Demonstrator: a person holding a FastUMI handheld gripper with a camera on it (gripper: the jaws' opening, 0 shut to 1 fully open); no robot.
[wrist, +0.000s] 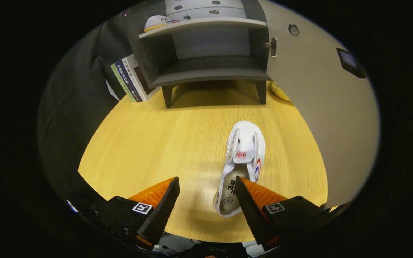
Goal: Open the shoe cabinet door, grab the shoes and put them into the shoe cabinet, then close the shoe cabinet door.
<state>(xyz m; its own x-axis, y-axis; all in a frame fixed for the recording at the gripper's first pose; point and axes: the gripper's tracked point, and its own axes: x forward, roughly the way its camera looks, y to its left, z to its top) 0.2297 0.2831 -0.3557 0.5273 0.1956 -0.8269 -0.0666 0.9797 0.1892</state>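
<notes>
Door [321, 118]: already open, swung beside the cabinet [206, 68].
Shoe [242, 161]: on the table [149, 143], well short of the cabinet.
Fingers [206, 193]: spread, gripping nothing, one tip over the heel.
Left: grab, stow, close.

Your white canvas shoe [244, 157] carries a red emblem on its strap and red-and-blue stripes down its side — it lies on the yellow wood-grain tabletop [149, 143]. The dark grey shoe cabinet [206, 46] has a pale beige door [321, 107]. Gripper [206, 193] fingers spread wide.
</notes>
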